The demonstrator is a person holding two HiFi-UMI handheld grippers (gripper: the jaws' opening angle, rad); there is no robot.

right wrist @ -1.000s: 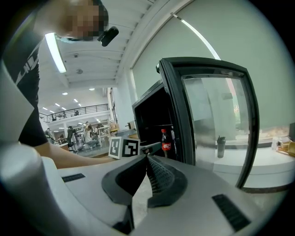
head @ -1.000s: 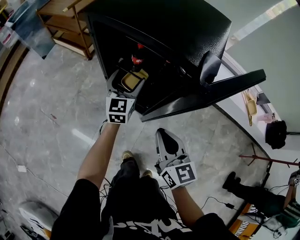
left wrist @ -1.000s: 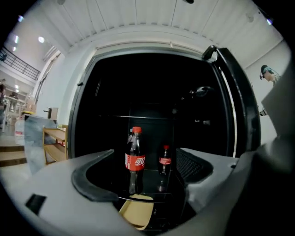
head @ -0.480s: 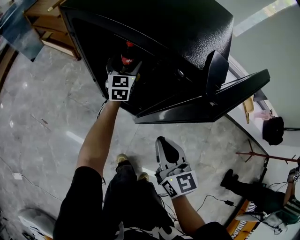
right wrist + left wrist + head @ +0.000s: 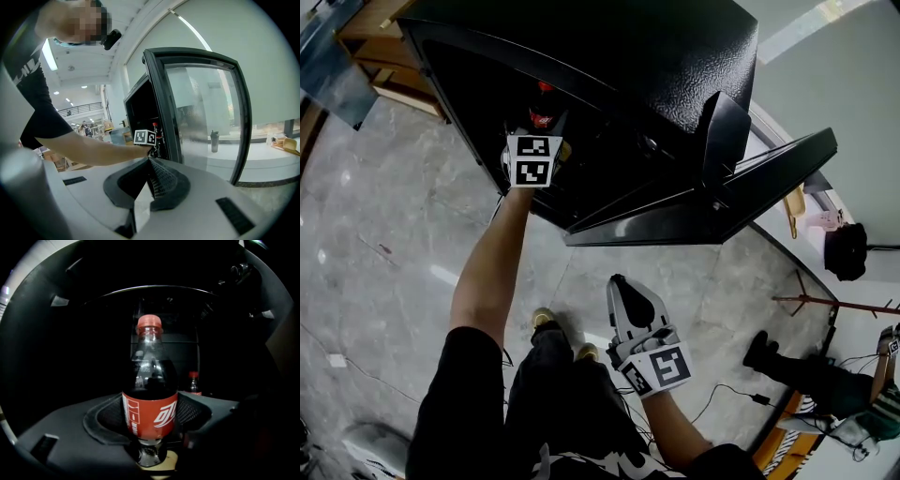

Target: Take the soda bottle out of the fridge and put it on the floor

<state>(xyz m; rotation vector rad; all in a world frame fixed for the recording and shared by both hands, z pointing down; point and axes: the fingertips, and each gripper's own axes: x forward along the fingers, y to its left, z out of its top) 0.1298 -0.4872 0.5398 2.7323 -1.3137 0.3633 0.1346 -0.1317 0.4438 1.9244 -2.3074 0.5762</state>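
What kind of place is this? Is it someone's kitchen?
Probably not a home kitchen; more likely a big hall or workshop. A black glass-door fridge stands on a wide polished stone floor, cables trail across it, and the right gripper view shows a high ceiling with rows of lights.

A wooden shelf unit (image 5: 389,52) stands at the top left of the head view. Along the right wall runs a white ledge (image 5: 267,159), and a dark tumbler (image 5: 214,141) stands upright on it. A black bag (image 5: 846,253) lies near a thin reddish stand (image 5: 839,304). Lower right, another person's black boots (image 5: 764,354) are beside a loose cable (image 5: 736,394).
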